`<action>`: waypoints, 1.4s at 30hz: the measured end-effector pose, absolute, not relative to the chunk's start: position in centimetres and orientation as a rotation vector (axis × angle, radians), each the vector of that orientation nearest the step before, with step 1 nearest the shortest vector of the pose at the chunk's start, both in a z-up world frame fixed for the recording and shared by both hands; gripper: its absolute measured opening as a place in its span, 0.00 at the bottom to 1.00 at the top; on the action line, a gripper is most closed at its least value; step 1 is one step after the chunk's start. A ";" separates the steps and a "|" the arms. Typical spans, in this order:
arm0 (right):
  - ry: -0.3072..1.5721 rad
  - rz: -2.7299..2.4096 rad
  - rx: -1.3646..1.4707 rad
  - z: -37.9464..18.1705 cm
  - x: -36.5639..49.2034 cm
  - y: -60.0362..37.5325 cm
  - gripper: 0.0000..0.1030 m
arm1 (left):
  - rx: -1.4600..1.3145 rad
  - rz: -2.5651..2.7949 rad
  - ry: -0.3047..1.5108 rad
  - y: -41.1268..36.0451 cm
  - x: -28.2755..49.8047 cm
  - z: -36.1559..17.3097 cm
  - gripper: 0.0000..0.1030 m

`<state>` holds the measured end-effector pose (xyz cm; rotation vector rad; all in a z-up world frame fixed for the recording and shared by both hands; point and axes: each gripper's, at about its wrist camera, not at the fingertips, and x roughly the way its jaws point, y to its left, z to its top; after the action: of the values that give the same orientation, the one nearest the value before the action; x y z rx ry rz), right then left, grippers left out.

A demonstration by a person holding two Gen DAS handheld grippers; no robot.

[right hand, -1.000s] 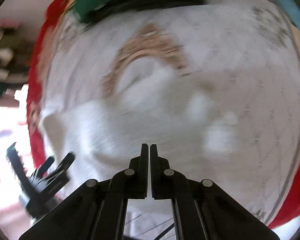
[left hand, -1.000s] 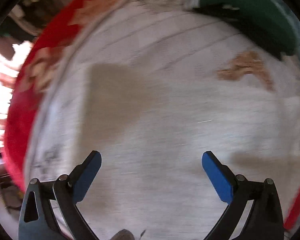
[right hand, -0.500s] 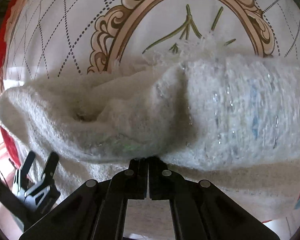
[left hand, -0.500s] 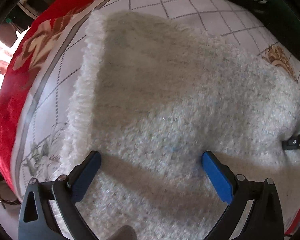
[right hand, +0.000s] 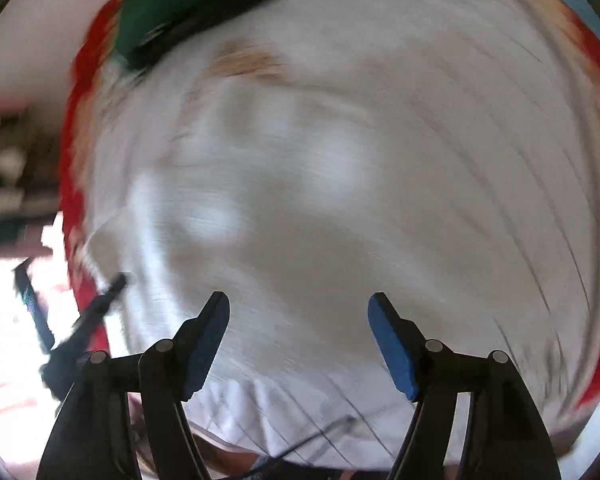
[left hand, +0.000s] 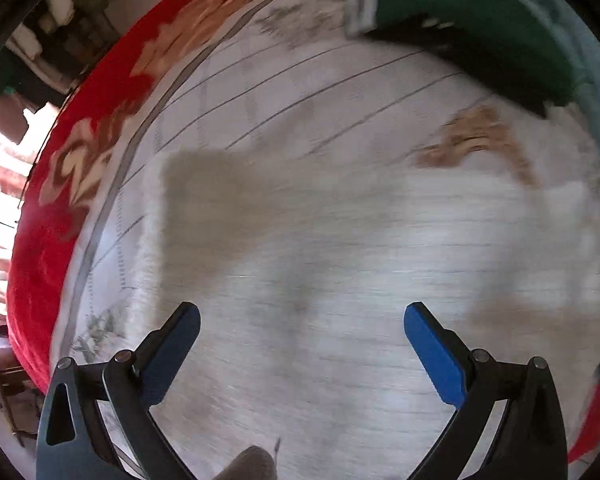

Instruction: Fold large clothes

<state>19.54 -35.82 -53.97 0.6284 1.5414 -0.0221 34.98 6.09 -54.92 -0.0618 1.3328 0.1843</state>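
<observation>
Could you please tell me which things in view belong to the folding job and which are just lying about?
Part of the job:
- fluffy white knitted garment, spread flat
- left tool, open above it
- right tool, open

Lying about:
- dark green garment with striped cuff
- white patterned bedspread with red border

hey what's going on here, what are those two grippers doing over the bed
A person is folding a large fluffy white garment spread on a white patterned bedsheet with a red border. Both handheld grippers are open and holding nothing: the left gripper is above the garment, and the right gripper is over it too. A green garment lies at the far side of the bed. Both views are motion-blurred, so how far the fold has got is hard to tell.
</observation>
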 end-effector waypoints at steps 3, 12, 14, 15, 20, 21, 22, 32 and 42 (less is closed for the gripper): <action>1.456 -0.125 0.812 -55.9 13.0 -39.9 0.77 | -0.007 0.168 1.348 2.5 35.1 -55.5 1.00; 1.148 0.016 1.320 -67.6 11.2 -42.4 0.81 | 0.124 0.146 1.419 -1.1 37.3 -60.4 1.00; 1.062 0.047 1.419 -68.5 12.5 -42.6 0.79 | 0.126 0.138 1.420 -1.0 37.3 -60.5 1.00; 1.036 0.058 1.456 -69.0 13.1 -42.4 0.68 | 0.127 0.138 1.421 -1.1 37.6 -60.5 1.00; 0.971 0.060 1.529 -68.9 15.6 -41.5 0.24 | 0.191 0.139 1.403 -2.4 37.7 -60.1 1.00; 0.952 0.059 1.525 -68.0 16.0 -41.3 0.23 | 0.183 0.132 1.407 -2.6 38.0 -60.1 1.00; 0.941 0.056 1.518 -67.5 16.2 -41.3 0.23 | 0.173 0.127 1.410 -2.7 38.1 -60.1 1.00; 0.956 0.088 1.142 -55.3 18.5 -41.8 0.22 | -0.034 0.072 1.405 -5.1 38.7 -61.6 1.00; 1.004 0.168 0.485 -43.9 20.2 -27.1 0.22 | -0.285 0.105 1.378 4.3 35.7 -57.2 1.00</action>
<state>20.17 -27.11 -43.91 0.4850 1.0045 0.1678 35.66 4.31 -57.22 -0.2855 1.3780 0.1054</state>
